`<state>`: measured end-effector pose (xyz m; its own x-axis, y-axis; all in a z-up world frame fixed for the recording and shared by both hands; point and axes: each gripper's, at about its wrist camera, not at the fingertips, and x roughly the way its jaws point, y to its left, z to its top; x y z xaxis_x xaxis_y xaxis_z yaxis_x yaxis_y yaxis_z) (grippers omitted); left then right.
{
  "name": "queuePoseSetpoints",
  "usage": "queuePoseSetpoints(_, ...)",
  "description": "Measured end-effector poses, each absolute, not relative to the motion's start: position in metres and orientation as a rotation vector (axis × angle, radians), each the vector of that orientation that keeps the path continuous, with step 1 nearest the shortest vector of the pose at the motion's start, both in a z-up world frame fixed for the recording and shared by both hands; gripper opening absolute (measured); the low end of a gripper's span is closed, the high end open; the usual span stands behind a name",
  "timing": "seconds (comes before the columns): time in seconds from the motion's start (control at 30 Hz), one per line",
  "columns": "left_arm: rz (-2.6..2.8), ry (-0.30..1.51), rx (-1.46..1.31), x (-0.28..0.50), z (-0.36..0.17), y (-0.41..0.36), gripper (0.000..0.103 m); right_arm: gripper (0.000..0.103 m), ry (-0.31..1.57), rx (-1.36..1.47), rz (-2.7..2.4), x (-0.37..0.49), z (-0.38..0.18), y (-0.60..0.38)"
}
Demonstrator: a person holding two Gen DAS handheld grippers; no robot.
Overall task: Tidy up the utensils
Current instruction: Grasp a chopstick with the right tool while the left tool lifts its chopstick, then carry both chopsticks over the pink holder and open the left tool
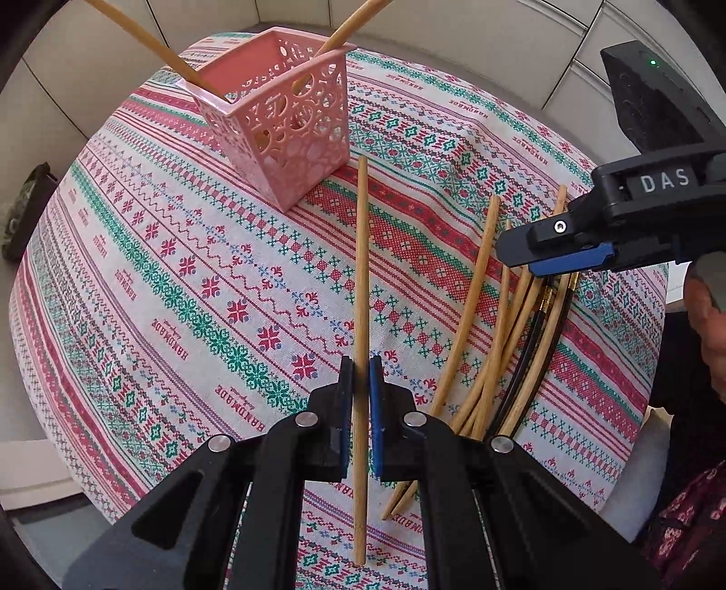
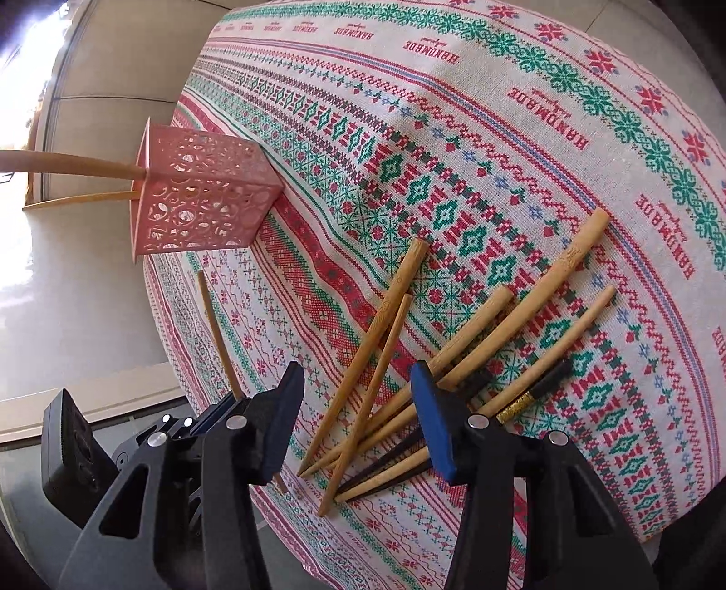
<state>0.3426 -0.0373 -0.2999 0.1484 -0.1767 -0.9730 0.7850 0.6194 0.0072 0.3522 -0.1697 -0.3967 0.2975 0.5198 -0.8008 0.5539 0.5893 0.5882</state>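
Observation:
My left gripper (image 1: 361, 374) is shut on a single wooden chopstick (image 1: 361, 272), held above the cloth and pointing toward the pink perforated holder (image 1: 290, 127). The holder stands on the table with two wooden chopsticks (image 1: 149, 43) leaning out of it; it also shows in the right wrist view (image 2: 199, 199). My right gripper (image 2: 358, 408) is open and empty, hovering over a pile of several wooden and black chopsticks (image 2: 408, 376). In the left wrist view the right gripper (image 1: 540, 254) hangs over that pile (image 1: 499, 326). The held chopstick (image 2: 218, 336) and the left gripper (image 2: 218, 417) appear in the right wrist view.
A round table with a patterned red, green and white embroidered cloth (image 1: 181, 281) bears everything. Pale tiled floor (image 2: 81, 299) lies around it. The person's hand and patterned sleeve (image 1: 699, 499) are at the right edge.

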Motion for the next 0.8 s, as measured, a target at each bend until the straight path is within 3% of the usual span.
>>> queuePoseSetpoints(0.07,-0.750,1.234,0.597,0.346,-0.305,-0.020,0.006,0.045,1.351,0.987,-0.032,0.362,-0.401,-0.163)
queuePoseSetpoints(0.13,-0.737,1.232,0.585,0.347,-0.299,-0.009,0.006,0.029,1.380,0.939,-0.039,0.375,-0.409,-0.152)
queuePoseSetpoints(0.17,-0.730,1.231,0.573,0.348,-0.298,-0.006,0.006,0.011,1.388,0.919,-0.049,0.378,-0.411,-0.149)
queuePoseSetpoints(0.4,-0.702,1.180,0.457,0.339,-0.266,0.014,0.006,0.007,1.305,0.927,-0.044,0.351,-0.398,-0.146)
queuePoseSetpoints(0.8,-0.604,0.874,0.191,0.268,-0.185,0.006,0.006,0.006,0.944,0.534,0.110,0.254,-0.253,-0.149)
